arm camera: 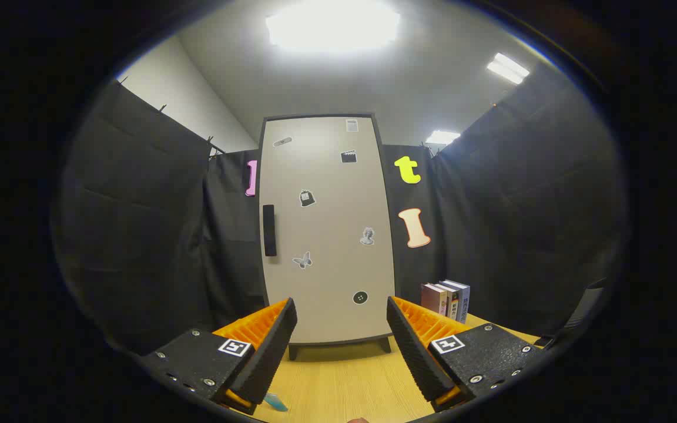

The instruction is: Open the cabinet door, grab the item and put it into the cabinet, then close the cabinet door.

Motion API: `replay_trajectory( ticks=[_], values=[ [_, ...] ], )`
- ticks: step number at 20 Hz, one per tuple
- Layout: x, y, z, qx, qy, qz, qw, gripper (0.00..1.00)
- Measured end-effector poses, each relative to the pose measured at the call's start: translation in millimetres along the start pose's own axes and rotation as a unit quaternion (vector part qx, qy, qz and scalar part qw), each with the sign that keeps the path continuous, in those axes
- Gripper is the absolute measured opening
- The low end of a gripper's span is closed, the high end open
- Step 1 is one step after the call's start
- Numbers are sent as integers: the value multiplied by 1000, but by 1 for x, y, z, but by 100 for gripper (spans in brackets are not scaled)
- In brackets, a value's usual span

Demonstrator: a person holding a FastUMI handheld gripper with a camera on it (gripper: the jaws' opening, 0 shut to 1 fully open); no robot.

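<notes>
We hold the gripper (341, 329) spread wide and empty before the closed cabinet (327, 235). Its dark handle (269, 230) sits on the door's left edge; books (447, 299) stand right of the cabinet.

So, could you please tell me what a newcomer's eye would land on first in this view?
A tall pale cabinet stands shut beyond the open hand-held gripper, its door dotted with stickers, a dark handle on its left edge. A few upright books stand on the wooden table to the cabinet's right.
</notes>
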State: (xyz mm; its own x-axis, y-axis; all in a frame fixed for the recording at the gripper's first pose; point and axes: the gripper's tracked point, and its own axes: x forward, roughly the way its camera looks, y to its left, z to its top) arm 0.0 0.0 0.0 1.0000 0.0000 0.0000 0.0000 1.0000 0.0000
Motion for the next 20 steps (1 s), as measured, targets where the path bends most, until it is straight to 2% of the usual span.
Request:
replay_trajectory(
  ticks=[20],
  values=[
    [8,-7,-13,0,9,11,1000,95]
  ],
)
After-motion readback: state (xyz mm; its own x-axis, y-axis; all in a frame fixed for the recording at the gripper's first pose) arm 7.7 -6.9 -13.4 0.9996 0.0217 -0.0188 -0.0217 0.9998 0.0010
